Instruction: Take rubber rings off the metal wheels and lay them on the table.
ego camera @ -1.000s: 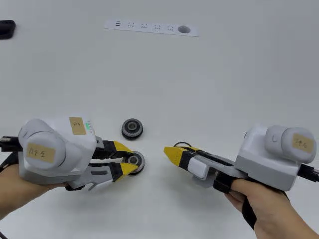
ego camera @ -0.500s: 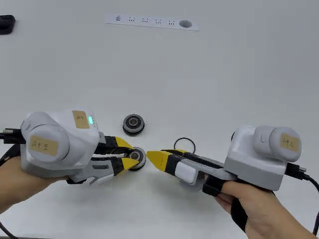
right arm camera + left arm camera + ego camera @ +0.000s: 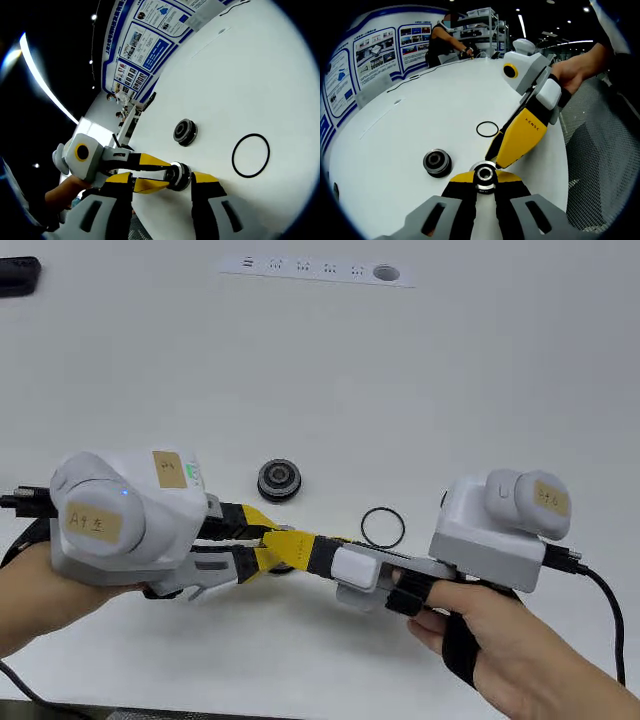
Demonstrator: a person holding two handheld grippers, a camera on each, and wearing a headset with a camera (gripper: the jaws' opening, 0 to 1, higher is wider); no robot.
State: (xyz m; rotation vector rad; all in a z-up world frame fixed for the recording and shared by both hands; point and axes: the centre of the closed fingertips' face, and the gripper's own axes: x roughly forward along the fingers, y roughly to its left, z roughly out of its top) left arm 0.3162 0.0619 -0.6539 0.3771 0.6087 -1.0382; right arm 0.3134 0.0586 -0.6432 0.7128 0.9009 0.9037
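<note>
Held wheel [image 3: 179, 176]: pinched between the yellow jaws of your left gripper [image 3: 485, 178], just above the table [image 3: 480, 390].
- In the left gripper view its round face and bore look straight back along the jaws, so its axle runs along the left gripper's own line.
- The rim looks dark. I cannot tell for certain that the rubber ring is on it.

Right gripper [image 3: 290, 544]: comes in nearly head-on to the left one, tips meeting at the wheel.
- In the right gripper view its jaws stand apart, with the wheel in the gap between the tips and nothing clamped.
- The wheel sits off-centre in that gap, close against the jaw on that view's right. The other jaw stands clear, down beside the left gripper's fingers.
- The wheel presents its tread edge-on to this gripper.

Judgement: the coming move turns on this offset. Your right gripper is the free one and is already at the rim. The near jaw looks placed to catch the ring at the tread and pull it off along the axle, away from the left gripper, while your left keeps the wheel fixed.

Elsewhere on the table:
- One loose ring [image 3: 383, 528] lies flat near the right gripper's body.
- A second wheel [image 3: 279, 480] lies beyond the jaws, apart from both.
</note>
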